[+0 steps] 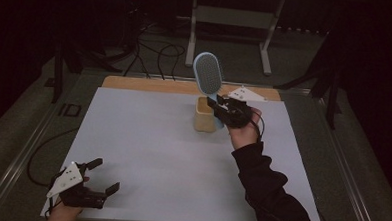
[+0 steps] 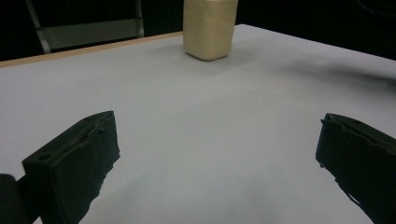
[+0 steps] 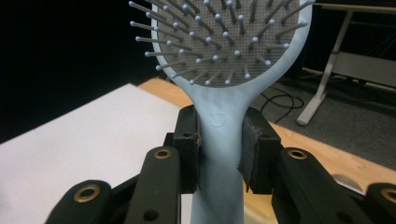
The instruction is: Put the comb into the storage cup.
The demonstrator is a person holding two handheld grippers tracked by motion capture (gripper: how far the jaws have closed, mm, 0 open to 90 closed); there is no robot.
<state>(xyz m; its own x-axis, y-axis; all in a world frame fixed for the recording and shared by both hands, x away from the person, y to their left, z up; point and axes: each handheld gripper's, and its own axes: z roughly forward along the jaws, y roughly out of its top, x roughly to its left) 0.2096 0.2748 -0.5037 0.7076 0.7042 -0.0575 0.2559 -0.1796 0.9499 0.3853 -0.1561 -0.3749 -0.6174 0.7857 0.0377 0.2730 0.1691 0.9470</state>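
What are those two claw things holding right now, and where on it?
The right gripper clamps a light blue hairbrush by its handle, just below the bristled head. The left gripper is open over the table, holding nothing.

The hairbrush is cropped hard in the right gripper view: the top of its bristle head runs off the upper edge and the handle's lower end drops out at the bottom. In the high view that same handle end disappears behind the right gripper and the rim of the beige cup, so I can't tell if the tip sits inside the cup or just above it. The left gripper view chops the cup's top off, so its inside stays unseen. Both black fingers there get cut by the lower edge. Past the counter the room is too dark to read.
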